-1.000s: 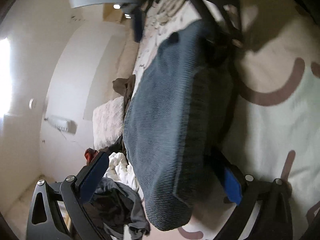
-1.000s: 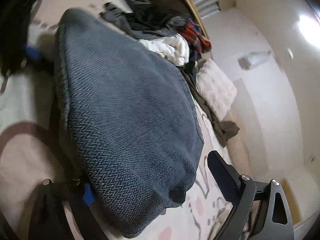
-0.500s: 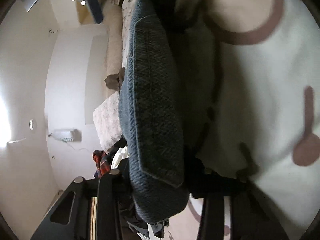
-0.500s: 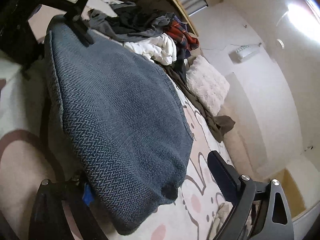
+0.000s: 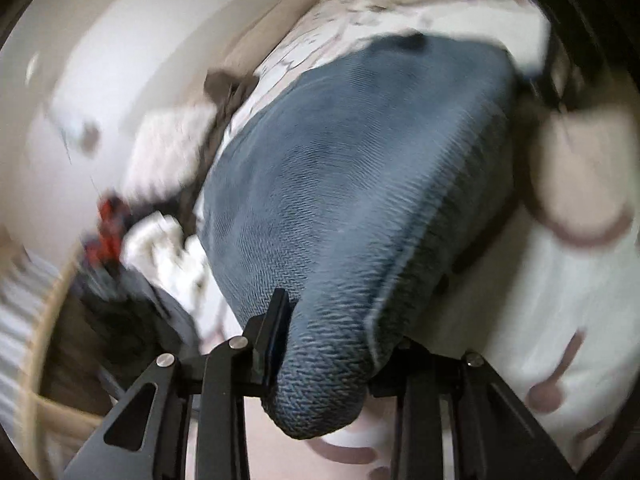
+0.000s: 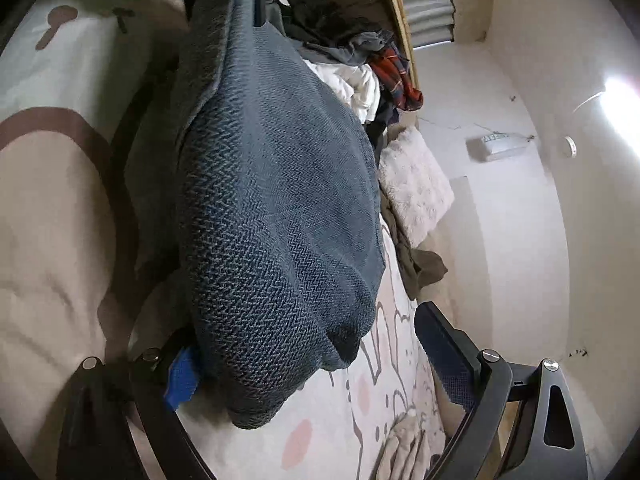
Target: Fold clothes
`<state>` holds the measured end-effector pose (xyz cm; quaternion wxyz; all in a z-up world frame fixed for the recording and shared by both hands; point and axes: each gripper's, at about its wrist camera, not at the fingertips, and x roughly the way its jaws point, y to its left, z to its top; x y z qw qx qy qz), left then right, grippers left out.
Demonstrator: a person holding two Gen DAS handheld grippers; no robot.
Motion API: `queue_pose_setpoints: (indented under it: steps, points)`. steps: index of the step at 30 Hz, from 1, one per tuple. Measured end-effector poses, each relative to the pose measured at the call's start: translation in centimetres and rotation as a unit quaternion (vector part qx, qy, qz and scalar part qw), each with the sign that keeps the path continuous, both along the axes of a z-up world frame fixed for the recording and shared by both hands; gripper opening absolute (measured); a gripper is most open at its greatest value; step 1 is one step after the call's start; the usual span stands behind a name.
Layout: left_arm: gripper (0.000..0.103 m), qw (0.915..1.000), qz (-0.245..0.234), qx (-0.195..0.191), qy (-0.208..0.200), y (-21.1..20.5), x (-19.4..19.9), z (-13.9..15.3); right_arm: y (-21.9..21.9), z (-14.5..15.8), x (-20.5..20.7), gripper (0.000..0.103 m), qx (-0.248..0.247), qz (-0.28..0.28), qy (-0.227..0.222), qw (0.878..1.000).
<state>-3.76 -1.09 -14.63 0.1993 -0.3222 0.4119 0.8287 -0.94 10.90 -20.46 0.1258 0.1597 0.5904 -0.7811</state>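
Note:
A blue knit garment (image 5: 340,160) hangs stretched above the patterned bedsheet (image 5: 540,300). My left gripper (image 5: 336,344) is shut on one bunched end of it; its right finger is hidden behind the cloth. This view is motion-blurred. In the right wrist view the garment (image 6: 272,200) runs from the left gripper at the top, which holds it up, down to my right gripper (image 6: 312,364). The right gripper's fingers stand wide apart, open. The garment's lower end droops between them and lies against the blue-padded left finger (image 6: 182,376).
A pile of mixed clothes (image 6: 360,60) lies by the wooden bed frame (image 6: 396,12). Beyond the garment are a white fluffy pillow (image 6: 416,184) and a brown garment (image 6: 424,272) along the wall side. The bedsheet (image 6: 52,200) stretches bare to the left.
My left gripper closed onto the garment's end and swung round, raising that end. The right gripper kept its wide opening and tilted, so the garment now hangs steeper.

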Motion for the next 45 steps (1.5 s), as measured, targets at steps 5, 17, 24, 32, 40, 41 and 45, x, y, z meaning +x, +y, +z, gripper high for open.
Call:
queue_pose_setpoints:
  steps: [5, 17, 24, 32, 40, 41, 45]
  points:
    - [0.031, 0.9943, 0.040, 0.076, -0.063, -0.2, -2.3, 0.5, 0.3, -0.3, -0.1, 0.094, 0.031, 0.022, 0.019, 0.999]
    - [0.034, 0.9976, -0.034, -0.044, 0.040, 1.0, -0.7, -0.7, 1.6, -4.2, 0.4, 0.026, 0.129, 0.101, 0.006, 0.987]
    - [0.049, 0.9627, -0.118, -0.189, 0.154, 1.9, 3.1, -4.5, 1.7, -3.7, 0.0, 0.024, 0.123, 0.094, -0.023, 0.988]
    - [0.030, 0.9706, -0.082, -0.189, 0.124, 1.8, 1.4, -4.8, 1.4, -2.6, -0.6, 0.023, 0.096, 0.080, -0.048, 0.991]
    - [0.025, 0.9867, -0.026, -0.096, 0.129, 1.4, -2.5, 1.6, 0.8, 4.3, -3.9, 0.019, 0.071, 0.058, -0.009, 0.996]
    - [0.025, 0.9876, -0.017, -0.081, 0.134, 1.5, -3.3, 3.1, 0.9, 5.2, -4.5, 0.018, 0.077, 0.055, 0.008, 0.995]
    - [0.025, 0.9878, 0.006, -0.024, 0.154, 2.4, -6.3, 8.8, 1.8, 8.8, -7.0, 0.017, 0.089, 0.039, 0.058, 0.994]
